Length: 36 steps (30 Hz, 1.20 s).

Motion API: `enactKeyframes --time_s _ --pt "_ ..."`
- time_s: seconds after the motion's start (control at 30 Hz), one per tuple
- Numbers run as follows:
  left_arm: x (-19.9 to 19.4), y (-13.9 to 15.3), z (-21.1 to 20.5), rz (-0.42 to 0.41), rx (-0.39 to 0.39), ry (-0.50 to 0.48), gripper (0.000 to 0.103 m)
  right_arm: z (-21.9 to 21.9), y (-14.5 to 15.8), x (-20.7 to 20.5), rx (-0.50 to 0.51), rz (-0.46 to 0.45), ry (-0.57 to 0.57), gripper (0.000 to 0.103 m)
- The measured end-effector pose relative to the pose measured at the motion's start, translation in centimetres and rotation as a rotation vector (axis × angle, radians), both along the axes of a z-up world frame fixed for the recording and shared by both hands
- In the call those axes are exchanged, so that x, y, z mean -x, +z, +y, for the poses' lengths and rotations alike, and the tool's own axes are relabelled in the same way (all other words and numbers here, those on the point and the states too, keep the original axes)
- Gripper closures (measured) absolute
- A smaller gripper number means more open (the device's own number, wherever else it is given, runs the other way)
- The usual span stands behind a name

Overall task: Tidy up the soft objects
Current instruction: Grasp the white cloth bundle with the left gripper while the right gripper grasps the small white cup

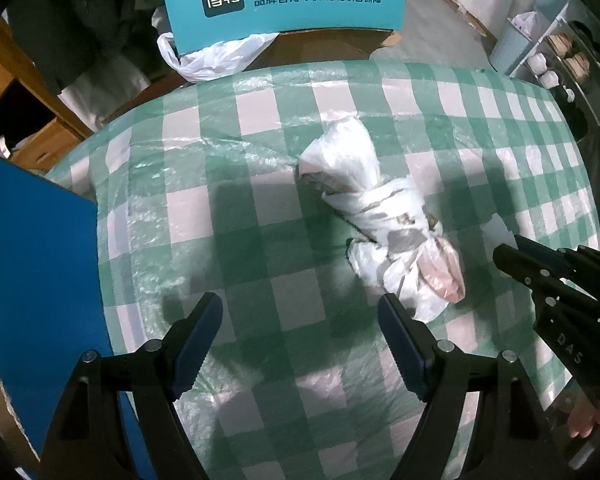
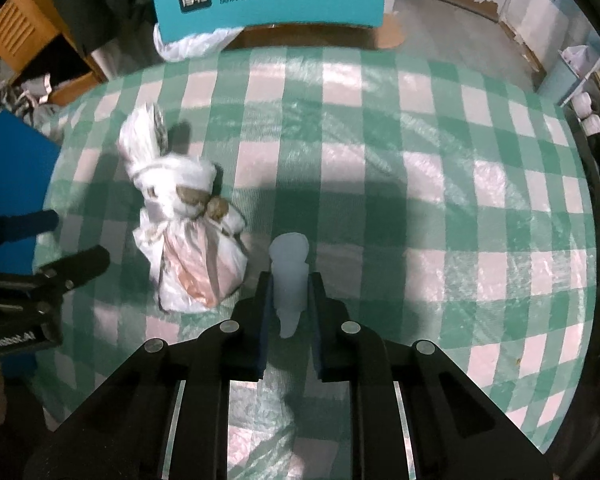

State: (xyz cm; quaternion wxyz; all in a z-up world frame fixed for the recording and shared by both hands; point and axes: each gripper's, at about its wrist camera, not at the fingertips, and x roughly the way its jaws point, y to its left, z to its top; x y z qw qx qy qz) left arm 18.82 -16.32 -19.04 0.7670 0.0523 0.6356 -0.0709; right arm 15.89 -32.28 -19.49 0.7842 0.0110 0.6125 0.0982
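**A:** At the centre of the left wrist view, on the green-and-white checked cloth (image 1: 260, 128), lies the knotted plastic bundle (image 1: 384, 216): thin white bags twisted and tied round something pinkish and brown. What have the tongs got?

**B:** The right gripper (image 2: 290, 280) is closed on a small pale, translucent scrap (image 2: 289, 276), which stands up between its pads in the lower middle of the right wrist view. It looks like soft film or foam; I cannot tell which. The left gripper (image 1: 300, 344) stands wide, with only cloth between its jaws, just below and left of the bundle.

**A:** How will the bundle handle?

**B:** Light and limp, I'd judge, and slippery where the film is stretched smooth. The twisted waist in its middle is the firmest place to pinch; the loose lower end would probably just slide out or tear.

**A:** And the scrap?

**B:** Almost weightless and easily crushed; it would flutter if swung fast.

**A:** Room to move?

**B:** Open cloth fills the right half of the right wrist view. Across the top, the cloth's edge meets a teal printed board (image 1: 284, 0) with another white bag (image 1: 212, 56) beneath it. A blue panel (image 1: 32, 248) closes the left side.
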Motion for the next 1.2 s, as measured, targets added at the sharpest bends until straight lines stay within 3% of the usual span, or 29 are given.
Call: enactKeyframes --time_s 0.43,0.5,0.9,1.2 --pt "-2.7 -0.4 -2.4 0.01 0.014 0.055 0.021 -0.8 1.2 -1.0 -0.017 -0.042 -0.034 0.088" --pt "-3.0 -0.6 -2.7 0.014 0.023 0.07 0.014 -0.9 1.3 -1.1 -0.019 -0.046 -0.038 0.088" --pt "-3.3 0.1 -3.4 0.015 0.069 0.132 0.014 -1.6 1.5 -1.2 -0.019 -0.053 -0.058 0.088" --pt "-4.7 -1.5 -4.6 0.045 0.066 0.152 0.014 -2.0 1.8 -1.1 -0.036 -0.06 -0.072 0.088"
